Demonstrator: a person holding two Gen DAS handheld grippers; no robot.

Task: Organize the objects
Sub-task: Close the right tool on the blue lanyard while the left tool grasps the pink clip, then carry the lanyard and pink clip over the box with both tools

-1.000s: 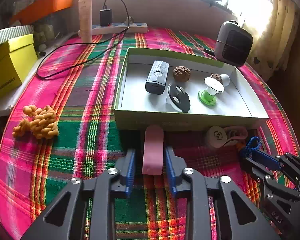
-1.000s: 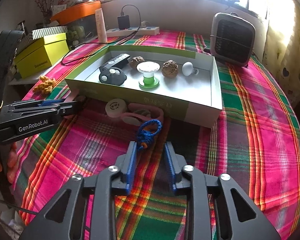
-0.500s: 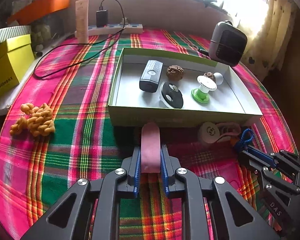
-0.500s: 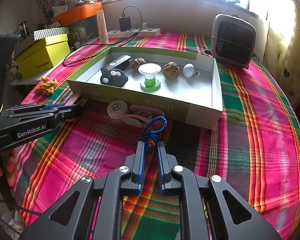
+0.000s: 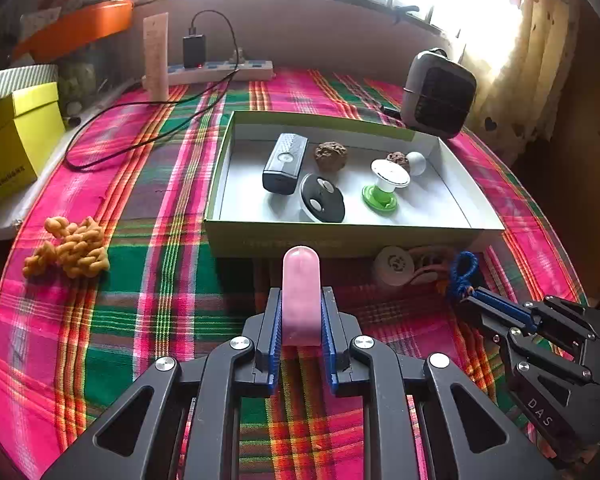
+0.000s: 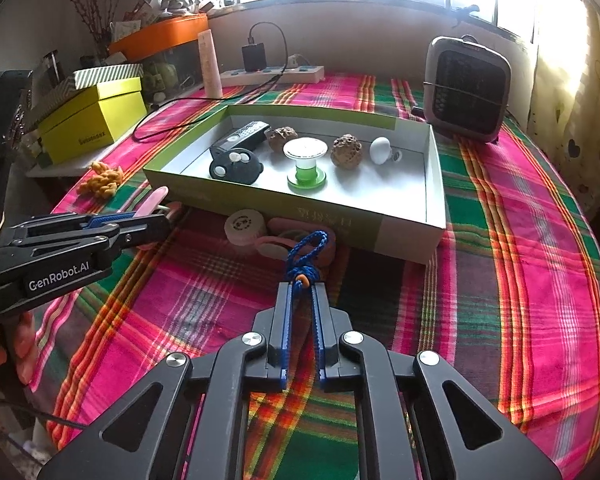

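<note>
So both grippers have just clamped down. A second ago the left gripper [image 5: 301, 312] had its jaws standing open on either side of the pink case [image 5: 301, 294], and now they're pressed tight against its sides. Same story on the right: the right gripper [image 6: 301, 300] was open around the blue cord [image 6: 305, 256] and has since pinched shut on the knotted end, with the loop sticking out past the fingertips. Neither hand has really gone anywhere, so I'd say both pickups are secured but nothing's been lifted yet. Next up is probably carrying both into the box.

Speaking of which, the green box [image 5: 340, 236] sits just past both grippers on the plaid tablecloth [image 5: 140, 272]. Inside it: a dark remote [image 5: 285, 163], a black round key fob [image 5: 323, 198], a green spool with a white top [image 5: 383, 184], two brown knobbly lumps [image 6: 346, 151], and a small white knob [image 6: 381, 150]. Plenty of bare floor left at the near side.

Still outside, right against the front wall of the box: a white round disc [image 6: 245, 226] and a pinkish band thing [image 6: 288, 240] I can't quite identify. A yellow knotted toy [image 5: 70, 248] lies well off to the left.
</note>
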